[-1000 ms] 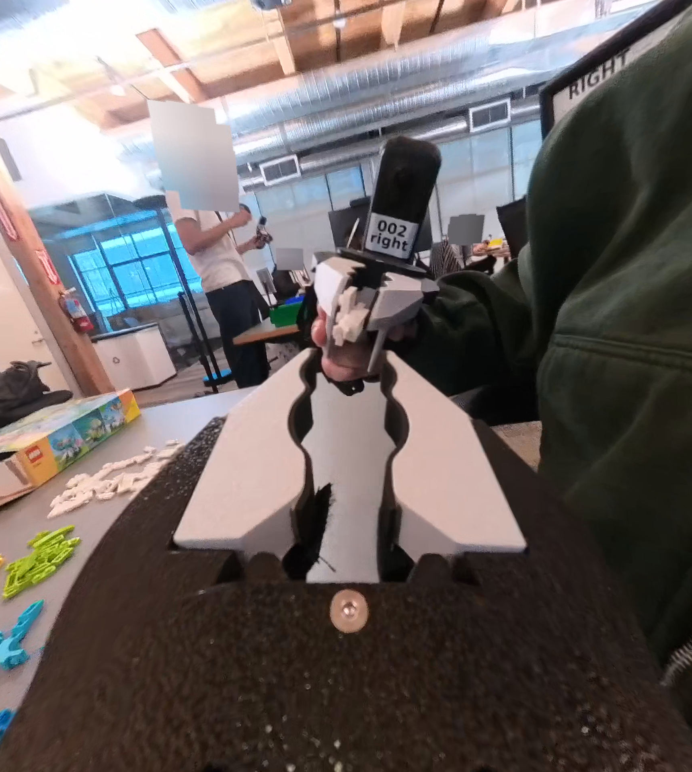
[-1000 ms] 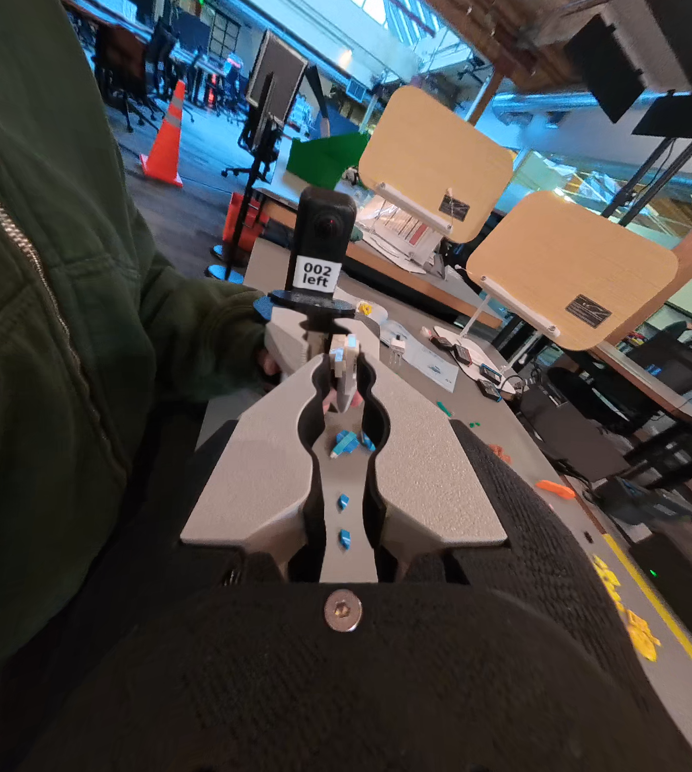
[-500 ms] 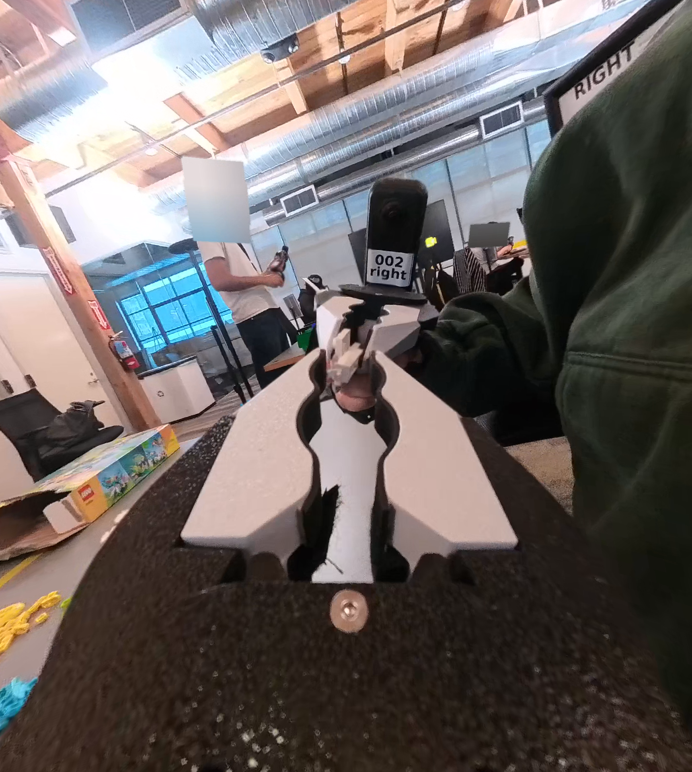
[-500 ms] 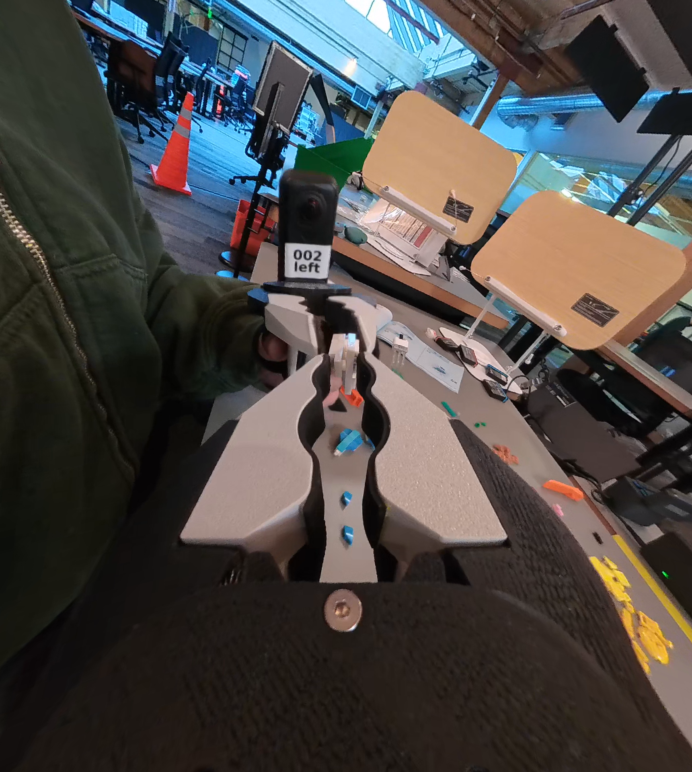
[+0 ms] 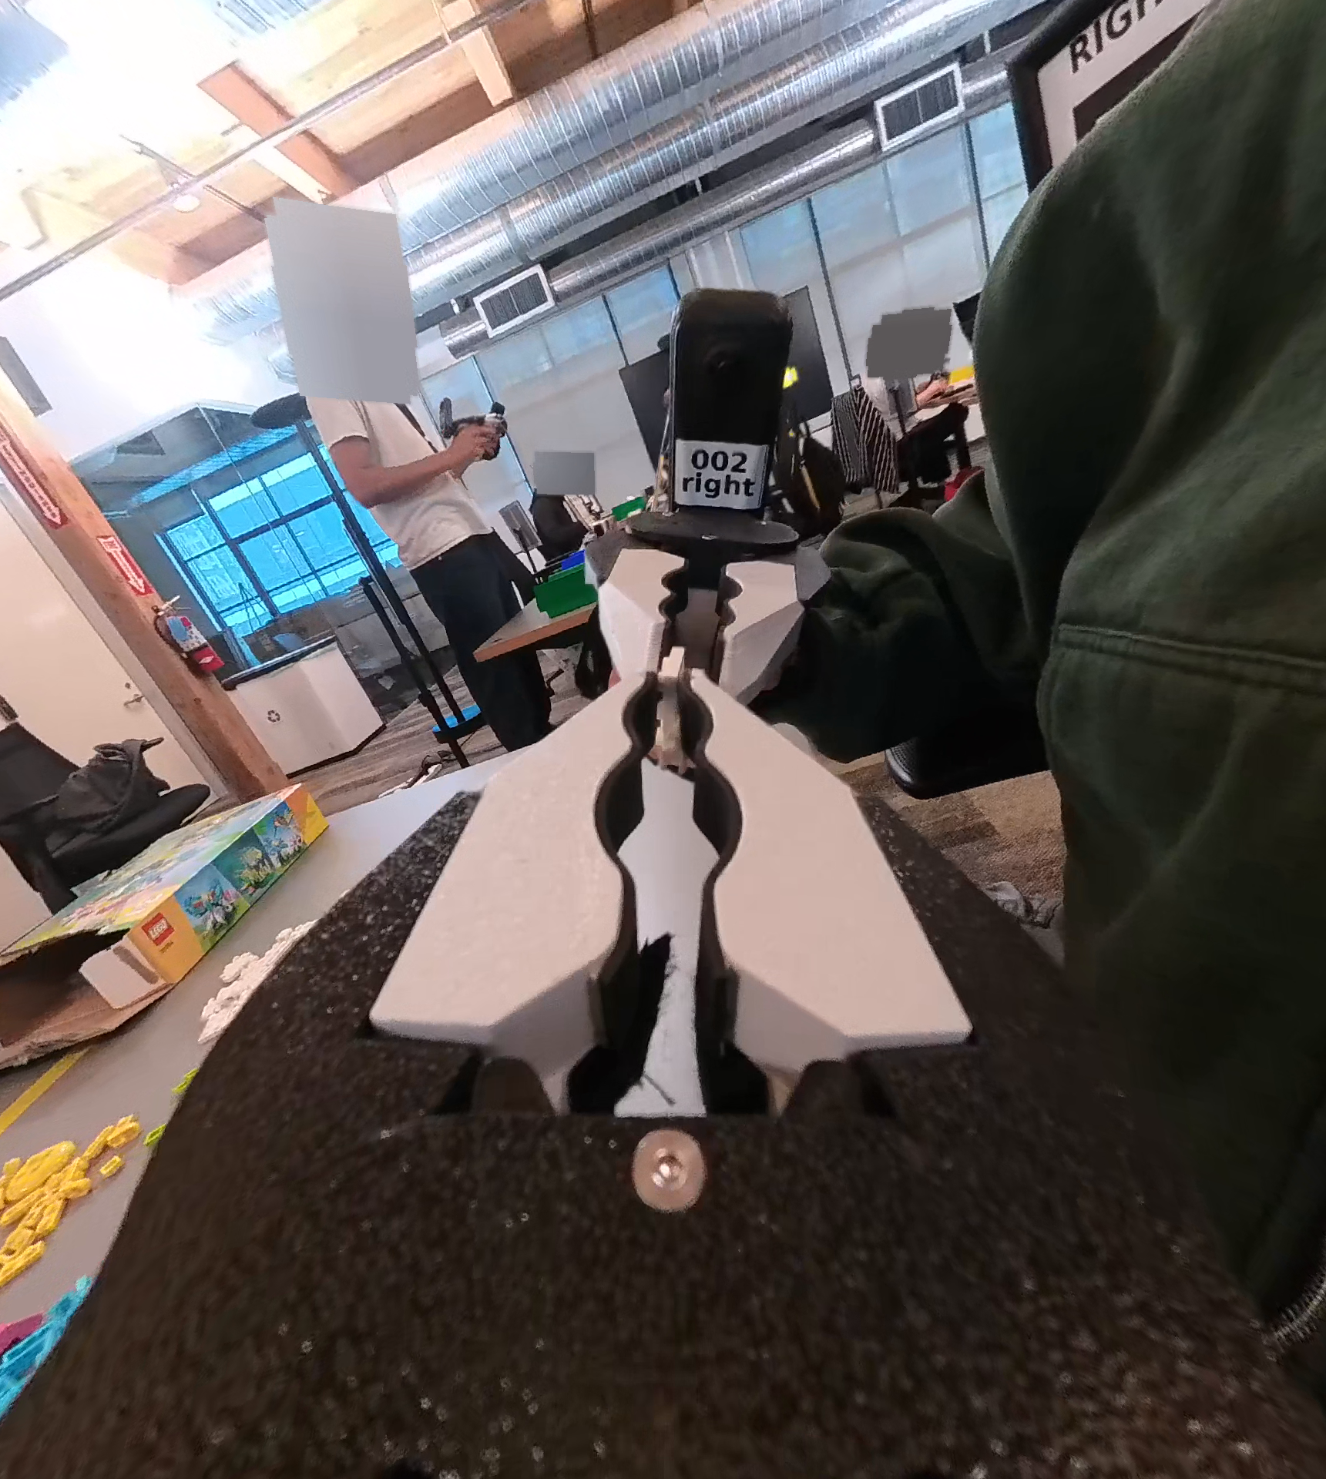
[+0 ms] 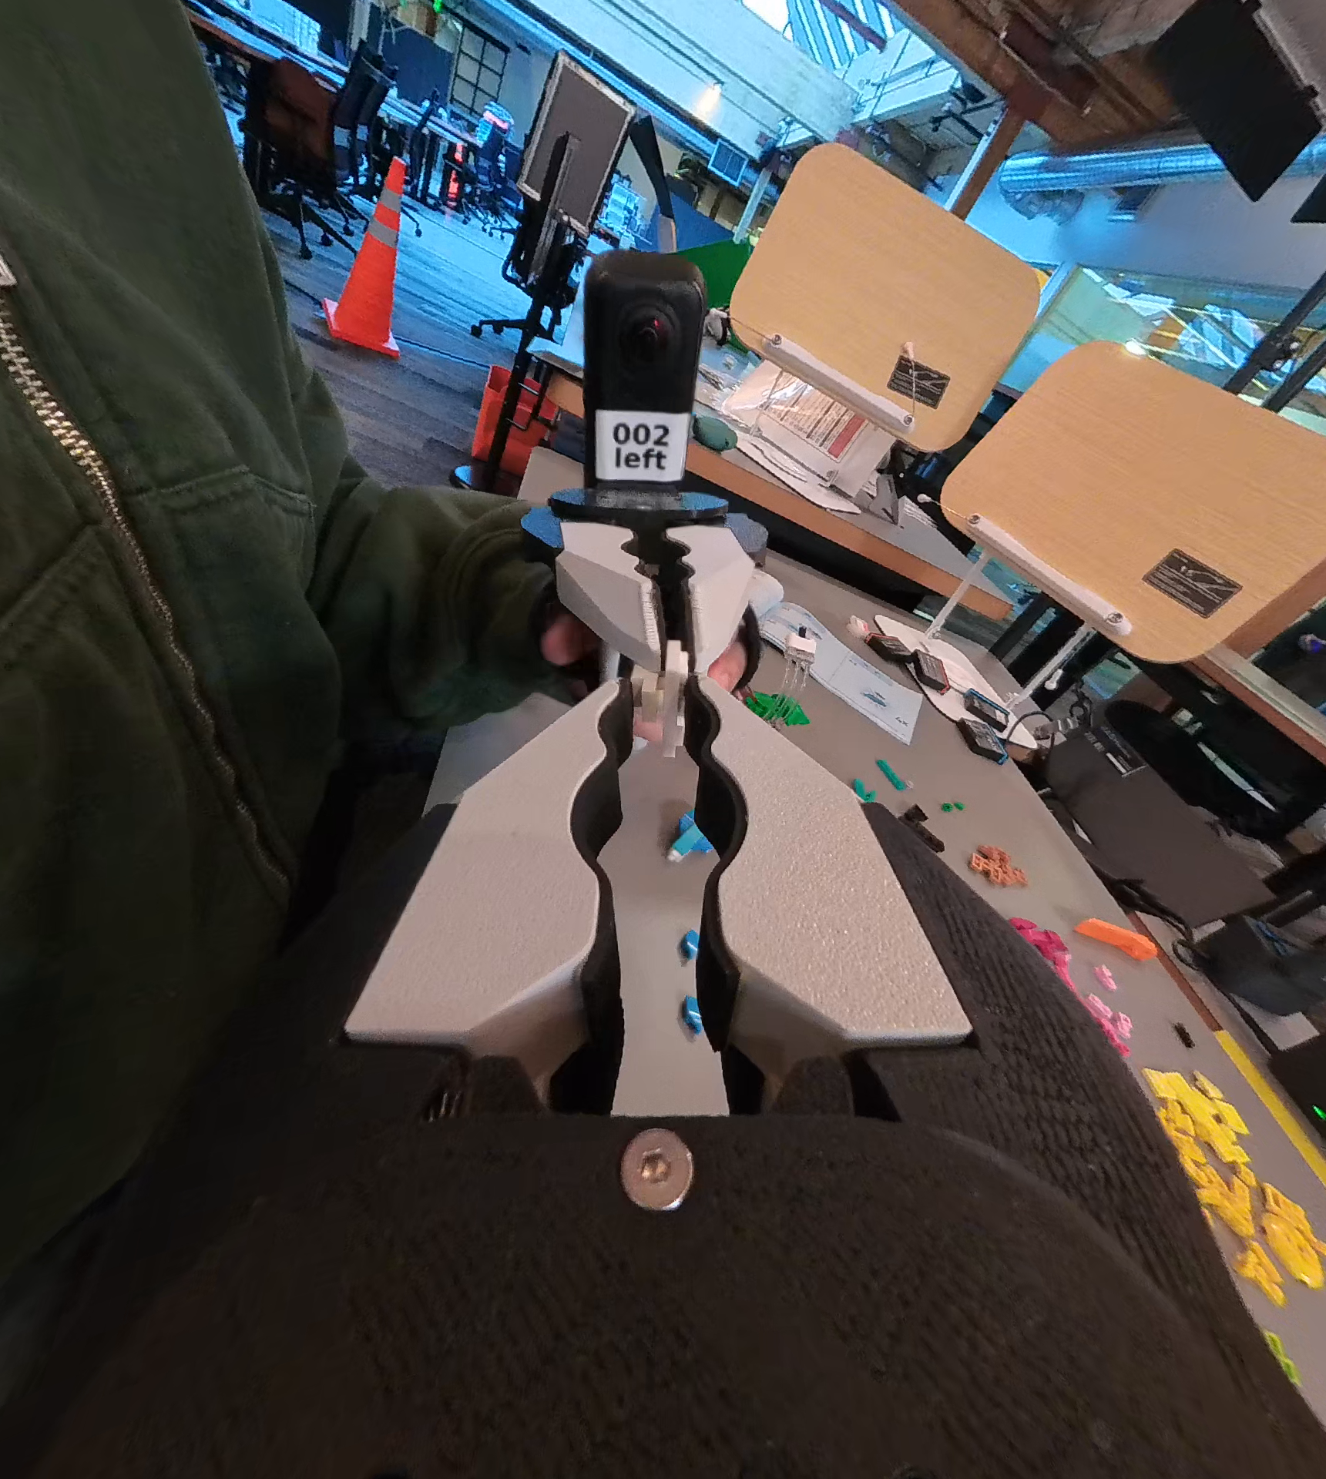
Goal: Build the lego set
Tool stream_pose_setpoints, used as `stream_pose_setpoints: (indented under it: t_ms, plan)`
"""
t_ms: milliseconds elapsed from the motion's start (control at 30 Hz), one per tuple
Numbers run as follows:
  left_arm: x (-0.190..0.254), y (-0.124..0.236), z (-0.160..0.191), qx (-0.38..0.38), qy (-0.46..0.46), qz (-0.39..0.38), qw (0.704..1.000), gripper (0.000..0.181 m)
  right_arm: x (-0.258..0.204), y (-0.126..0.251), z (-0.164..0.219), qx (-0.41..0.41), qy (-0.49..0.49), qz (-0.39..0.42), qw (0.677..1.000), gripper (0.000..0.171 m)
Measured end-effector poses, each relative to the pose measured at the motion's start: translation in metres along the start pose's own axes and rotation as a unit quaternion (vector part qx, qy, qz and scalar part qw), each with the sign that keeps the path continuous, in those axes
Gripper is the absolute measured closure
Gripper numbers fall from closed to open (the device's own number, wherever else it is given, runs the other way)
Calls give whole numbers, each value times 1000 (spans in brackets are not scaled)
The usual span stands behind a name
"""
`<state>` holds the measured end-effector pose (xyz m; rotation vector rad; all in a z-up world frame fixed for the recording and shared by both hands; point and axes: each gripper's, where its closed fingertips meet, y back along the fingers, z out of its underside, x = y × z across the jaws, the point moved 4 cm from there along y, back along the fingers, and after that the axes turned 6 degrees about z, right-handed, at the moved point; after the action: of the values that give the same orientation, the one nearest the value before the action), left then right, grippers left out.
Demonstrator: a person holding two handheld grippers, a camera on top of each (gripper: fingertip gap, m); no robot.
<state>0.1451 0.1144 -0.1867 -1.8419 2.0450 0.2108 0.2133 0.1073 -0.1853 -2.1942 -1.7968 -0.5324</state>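
Both grippers are held tip to tip above the grey table [image 6: 955, 816]. In the left wrist view my left gripper [image 5: 671, 682] is shut on a small white lego piece [image 5: 669, 724]. The right gripper [image 5: 689, 640] faces it and touches the same spot. In the right wrist view my right gripper [image 6: 659, 690] is shut on a white lego piece [image 6: 663, 708], and the left gripper [image 6: 667, 634] meets it from the far side. The white pieces touch between the tips. I cannot tell whether they are joined.
A lego box [image 5: 187, 896] lies at the left with white pieces [image 5: 243, 984], yellow pieces [image 5: 11, 1224] and blue pieces [image 5: 11, 1376]. The right wrist view shows blue pieces [image 6: 687, 840], pink pieces [image 6: 1060, 960], yellow pieces [image 6: 1236, 1192], an orange tool [image 6: 1116, 936] and a booklet [image 6: 867, 688]. A person [image 5: 435, 496] stands behind. Left and right tips are no more than a few centimetres apart.
The two grippers have closed the gap between them and lined up. Their white pieces, apart a second ago, now touch at the fingertips.
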Motion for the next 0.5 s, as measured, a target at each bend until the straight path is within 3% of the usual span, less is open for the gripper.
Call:
stream_pose_setpoints:
  t_ms: [133, 500]
  plan:
    - [-2, 5, 1, -19, 0, -8, 1000, 162, 6, 5, -5, 24, -17, 12, 999, 160]
    - [2, -2, -5, -29, -24, -4, 999, 174, 4, 5, -7, 25, -17, -1, 1000, 160]
